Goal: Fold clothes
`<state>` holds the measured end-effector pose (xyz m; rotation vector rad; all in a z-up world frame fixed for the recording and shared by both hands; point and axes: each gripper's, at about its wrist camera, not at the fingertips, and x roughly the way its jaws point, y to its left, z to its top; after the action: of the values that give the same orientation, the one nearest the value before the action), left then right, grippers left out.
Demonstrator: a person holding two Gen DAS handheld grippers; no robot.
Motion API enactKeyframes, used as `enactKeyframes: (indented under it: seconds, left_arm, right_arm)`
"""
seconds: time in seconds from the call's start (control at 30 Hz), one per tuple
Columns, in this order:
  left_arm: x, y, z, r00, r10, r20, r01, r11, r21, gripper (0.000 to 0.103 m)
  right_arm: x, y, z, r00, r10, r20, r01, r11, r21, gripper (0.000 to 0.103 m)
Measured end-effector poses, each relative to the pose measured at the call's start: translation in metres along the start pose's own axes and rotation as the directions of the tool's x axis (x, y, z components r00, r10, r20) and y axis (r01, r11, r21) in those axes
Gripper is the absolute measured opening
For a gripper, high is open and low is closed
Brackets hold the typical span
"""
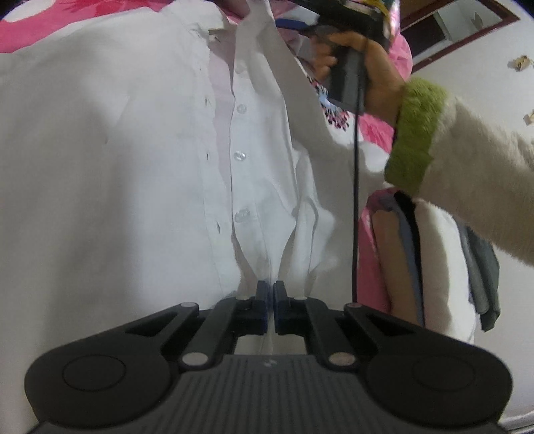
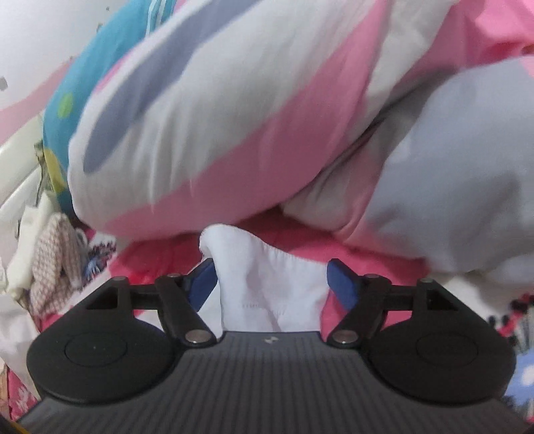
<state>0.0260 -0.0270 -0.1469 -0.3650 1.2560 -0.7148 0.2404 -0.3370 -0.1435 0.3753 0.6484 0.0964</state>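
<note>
- Tongs first, from the left: the left gripper (image 1: 270,293) is pinched right down on the bottom edge of the white shirt (image 1: 133,150), with a tuck of cloth caught between the blue pads (image 1: 262,293).
- The shirt is seen spread front-up on a pink floral bedsheet (image 1: 40,30), its placket open and the button row (image 1: 241,157) running away from that pinch towards the collar.
- A steady hold is called for here; the hem is probably best kept low and lightly taut, so that the placket stays straight while the other side is dealt with.
- Over to the right: the right gripper (image 2: 270,283) is shown with its jaws standing wide, and a bunched white corner (image 2: 263,267) lies between the pads without being pressed by either.
- That corner is judged to be part of the same shirt, near the collar end, though the exact part cannot be told from the wrist view.
- Beyond it a heaped pink and white quilt (image 2: 233,117) crowds close, so little room is left ahead; the corner should not be pushed under the heap.
- In the left view the person's right hand (image 1: 363,66) is seen around the handle, a green cuff (image 1: 414,133) at the wrist, with a black cable (image 1: 355,183) hanging across the shirt's right edge.
- If a fresh grip is meant, a single layer near the seam should be taken, and the cable kept off the cloth so no wrinkle is dragged in.
</note>
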Motion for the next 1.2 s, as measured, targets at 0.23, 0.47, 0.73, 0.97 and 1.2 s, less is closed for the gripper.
enactKeyframes:
  seconds: [0.23,0.47,0.73,0.97,1.2]
  left_arm:
    - [-0.008,0.001,-0.001,1.000,-0.026,0.016,0.026,1.000,-0.008,0.004]
    - [-0.017,0.001,-0.007,0.999,-0.032,0.026,0.033,0.999,-0.016,0.004]
    - [-0.014,-0.005,-0.007,0.999,-0.022,0.047,0.021,0.999,0.025,0.004]
    - [-0.009,-0.011,-0.012,0.999,-0.009,0.038,0.006,0.997,0.077,0.004]
    - [-0.004,-0.009,-0.016,1.000,0.002,0.028,-0.004,0.997,0.080,0.004]
  right_arm:
    - [0.013,0.003,-0.003,0.997,0.017,-0.072,-0.018,1.000,-0.002,0.082]
    - [-0.025,0.024,0.004,0.985,-0.148,0.086,0.155,0.984,-0.085,0.038]
    - [-0.024,0.092,-0.049,0.969,-0.140,-0.202,0.020,0.863,-0.504,0.037]
    - [0.021,0.070,-0.078,0.911,-0.279,-0.305,0.105,0.870,-0.482,0.046]
    - [0.023,0.039,-0.066,0.935,-0.217,-0.279,0.139,0.951,-0.276,0.025]
